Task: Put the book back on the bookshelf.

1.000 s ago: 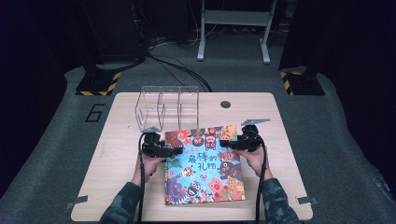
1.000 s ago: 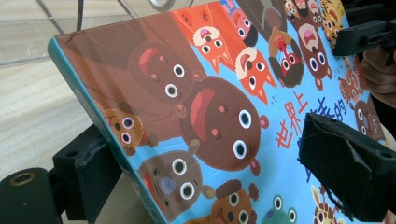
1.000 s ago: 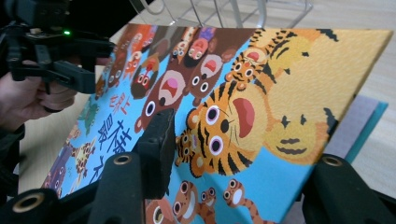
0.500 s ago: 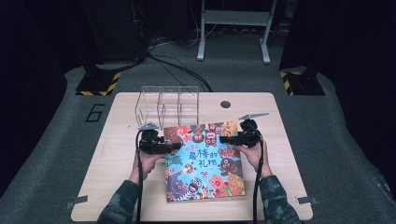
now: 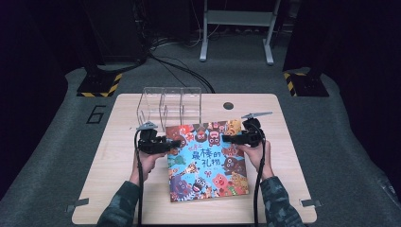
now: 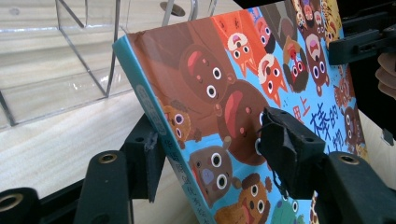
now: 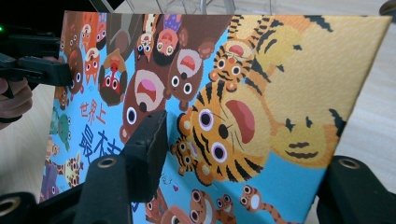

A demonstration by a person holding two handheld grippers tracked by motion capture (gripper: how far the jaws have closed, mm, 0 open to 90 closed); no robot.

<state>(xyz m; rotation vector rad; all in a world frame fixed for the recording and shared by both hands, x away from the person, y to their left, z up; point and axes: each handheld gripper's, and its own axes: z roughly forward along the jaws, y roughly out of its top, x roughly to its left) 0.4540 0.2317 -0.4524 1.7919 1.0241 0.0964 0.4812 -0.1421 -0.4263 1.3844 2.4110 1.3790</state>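
Book point(image 5: 206, 161) with the cartoon animals on its cover sits between your two hands, its far edge tipped up off the desk point(image 5: 113, 189) and its near edge low by you. Your left gripper point(image 5: 171, 143) has just been closing and now pinches the left edge of the book, one jaw on the cover and one behind it. Your right gripper point(image 5: 228, 138) is on the right edge; its jaws have just been opening a little, and I cannot tell if they press the book. So the lifting has started. I think the job left is to stand the book in the clear rack point(image 5: 171, 106) just behind it, which has nothing in it yet. The left gripper view shows the book's blue spine point(image 6: 156, 123) and the rack's clear walls point(image 6: 88, 60) close by. The right gripper view shows the big tiger point(image 7: 243, 116) on the cover and your other hand point(image 7: 14, 100) far off.
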